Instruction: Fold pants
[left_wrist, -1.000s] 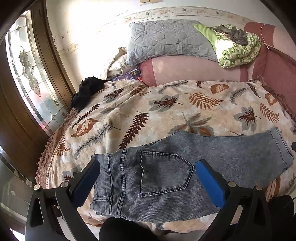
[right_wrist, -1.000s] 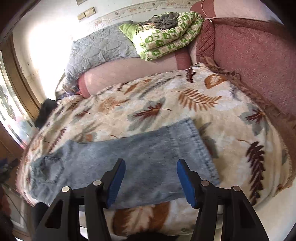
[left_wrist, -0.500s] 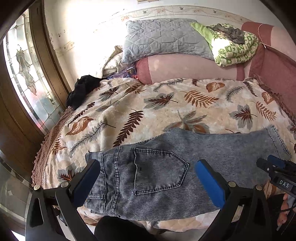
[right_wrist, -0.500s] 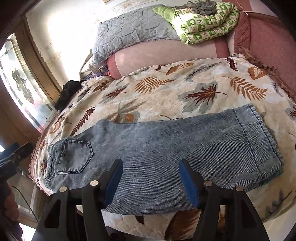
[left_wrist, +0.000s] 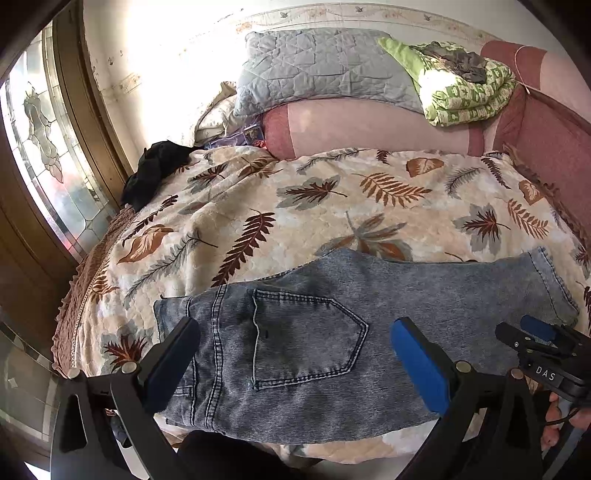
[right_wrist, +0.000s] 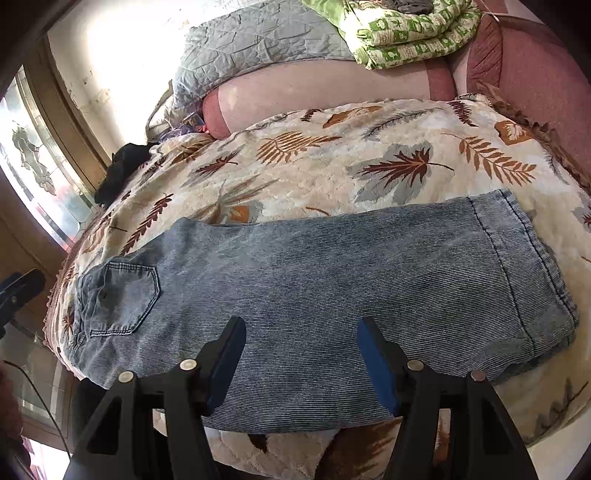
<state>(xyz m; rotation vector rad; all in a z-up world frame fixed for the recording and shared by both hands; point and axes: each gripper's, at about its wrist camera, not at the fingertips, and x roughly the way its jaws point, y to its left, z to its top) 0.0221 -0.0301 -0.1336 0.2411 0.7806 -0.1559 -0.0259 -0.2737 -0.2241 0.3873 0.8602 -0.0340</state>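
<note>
Sliding in from the hem side since a second ago, the right gripper (right_wrist: 301, 354) is now hovering over the middle of the jeans (right_wrist: 332, 280), its jaws standing wide with nothing between them. Those jeans are lying flat near the front edge of the leaf-print bedspread (left_wrist: 332, 206) — long axis running left to right, waistband left, hem right, back pocket (left_wrist: 306, 336) up. Over that pocket the left gripper (left_wrist: 295, 354) is hanging wide open, empty. Farther back, a grey pillow (left_wrist: 321, 70) and green blanket (left_wrist: 465, 92) are resting on a pink bolster.
</note>
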